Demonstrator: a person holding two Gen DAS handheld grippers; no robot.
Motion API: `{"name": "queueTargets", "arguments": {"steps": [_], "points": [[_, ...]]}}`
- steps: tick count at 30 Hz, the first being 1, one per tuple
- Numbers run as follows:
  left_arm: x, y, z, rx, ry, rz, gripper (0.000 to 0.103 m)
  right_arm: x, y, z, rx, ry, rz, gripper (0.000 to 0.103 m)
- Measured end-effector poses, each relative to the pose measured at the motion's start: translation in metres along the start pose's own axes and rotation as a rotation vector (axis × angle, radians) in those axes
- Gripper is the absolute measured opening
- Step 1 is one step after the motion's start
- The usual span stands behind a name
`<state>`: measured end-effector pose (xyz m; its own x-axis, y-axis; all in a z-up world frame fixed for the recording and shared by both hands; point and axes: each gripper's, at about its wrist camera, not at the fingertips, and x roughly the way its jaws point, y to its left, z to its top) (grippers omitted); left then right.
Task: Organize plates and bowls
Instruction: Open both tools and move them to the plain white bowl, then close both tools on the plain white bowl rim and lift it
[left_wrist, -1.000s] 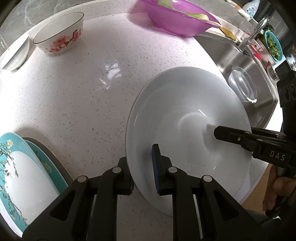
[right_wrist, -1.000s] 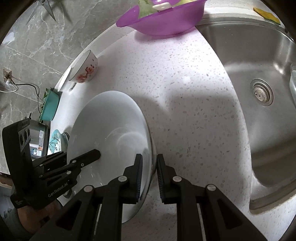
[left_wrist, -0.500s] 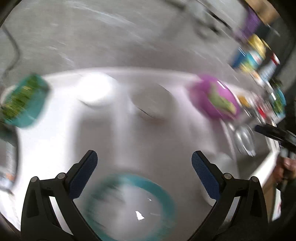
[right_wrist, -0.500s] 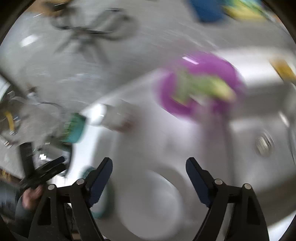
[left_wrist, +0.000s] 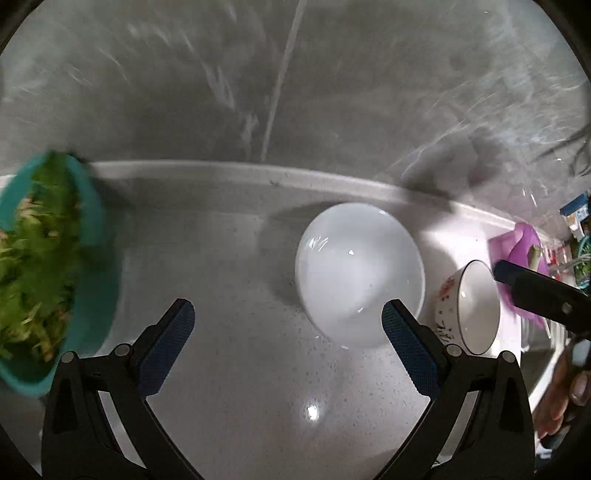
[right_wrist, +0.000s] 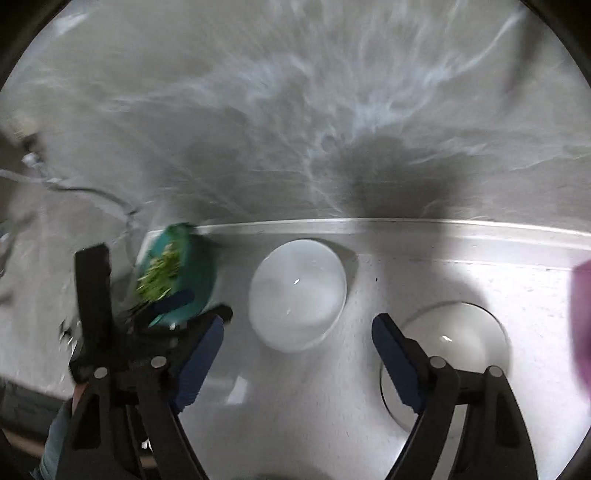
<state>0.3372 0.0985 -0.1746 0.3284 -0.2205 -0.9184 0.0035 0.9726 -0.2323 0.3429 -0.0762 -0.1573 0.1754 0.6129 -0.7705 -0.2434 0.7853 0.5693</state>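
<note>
Plain white glossy ceramic bowl (left_wrist: 359, 274) on my speckled grey desk (left_wrist: 240, 266).
Both hand-held grippers, left (left_wrist: 287, 345) and right (right_wrist: 297, 360), gape empty.

Glossy white bowl (left_wrist: 360, 273) on smooth speckled stone counter (left_wrist: 240, 369), veined marble wall (left_wrist: 332, 81) behind

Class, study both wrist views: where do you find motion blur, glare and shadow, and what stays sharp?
Left wrist view: the teal bowl of greens and the marble wall are smeared, glare spots dot the white bowl and the countertop, and the left tongs are sharp.
Right wrist view: the wall streaks outward, a dark shadow falls above the white bowl, and the right tongs are crisp.
</note>
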Motion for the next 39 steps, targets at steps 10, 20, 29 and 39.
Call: {"name": "queueTargets", "arguments": {"steps": [10, 20, 29, 39], "points": [[0.058, 0.018, 0.011, 0.015, 0.052, -0.024, 0.087, 0.061, 0.001, 0.018, -0.012, 0.095, -0.106, 0.076], [0.099, 0.015, 0.017, 0.029, 0.091, -0.012, 0.047, 0.102, -0.004, 0.015, -0.010, 0.210, -0.214, 0.044], [0.100, -0.003, 0.021, 0.061, 0.073, 0.000, 0.012, 0.106, -0.002, 0.015, -0.033, 0.217, -0.223, 0.010], [0.075, -0.021, 0.009, 0.090, 0.061, 0.007, 0.011, 0.085, 0.006, 0.002, -0.050, 0.187, -0.211, 0.010]]}}
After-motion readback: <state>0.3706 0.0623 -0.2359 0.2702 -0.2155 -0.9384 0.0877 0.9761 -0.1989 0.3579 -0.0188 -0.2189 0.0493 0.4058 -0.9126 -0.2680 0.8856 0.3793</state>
